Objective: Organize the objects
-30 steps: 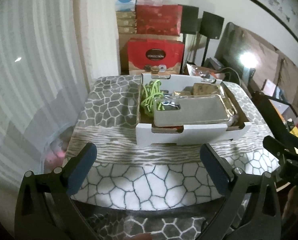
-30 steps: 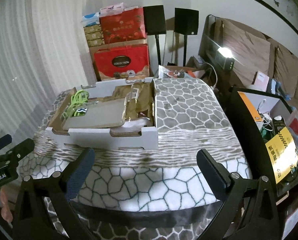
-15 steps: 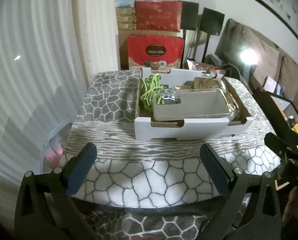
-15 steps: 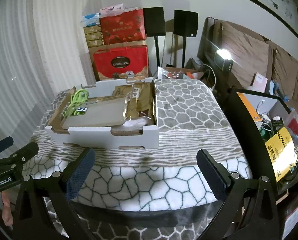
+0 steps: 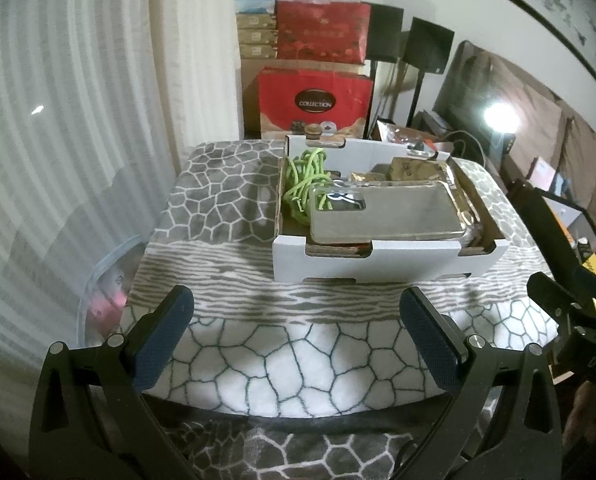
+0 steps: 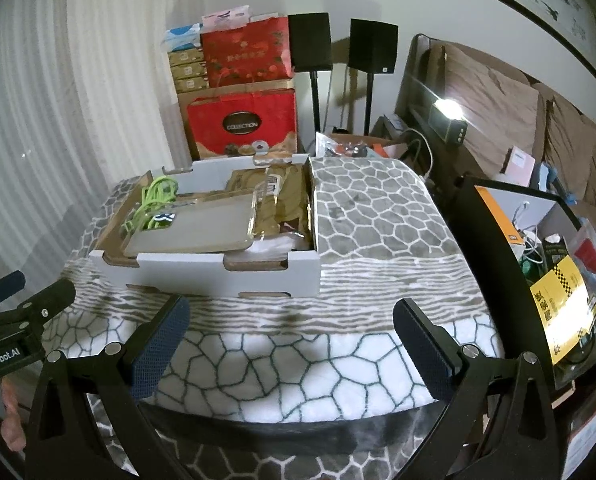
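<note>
A white cardboard tray [image 5: 338, 264] [image 6: 234, 274] sits on a blanket-covered table. Inside lie a clear phone case [image 5: 390, 216] [image 6: 194, 232], a coiled green cord [image 5: 304, 178] [image 6: 154, 198] and gold foil packets [image 5: 418, 168] [image 6: 282, 196]. My left gripper [image 5: 298, 340] hovers open over the table's near edge, short of the tray, with nothing between its fingers. The right gripper [image 6: 290, 344] is also open and empty, in front of the tray's right half. Each gripper shows at the edge of the other's view.
The stone-pattern blanket [image 5: 226, 208] [image 6: 378, 216] covers the table. Red gift bags and stacked boxes [image 5: 314, 96] stand behind it. Two black speakers [image 6: 338, 44] are on stands. A black shelf of clutter [image 6: 550, 264] lies to the right, a curtain [image 5: 58, 120] to the left.
Both grippers have drawn back and risen slightly, so the tray looks a little farther and more of the table shows. Nothing was taken hold of or let go.
</note>
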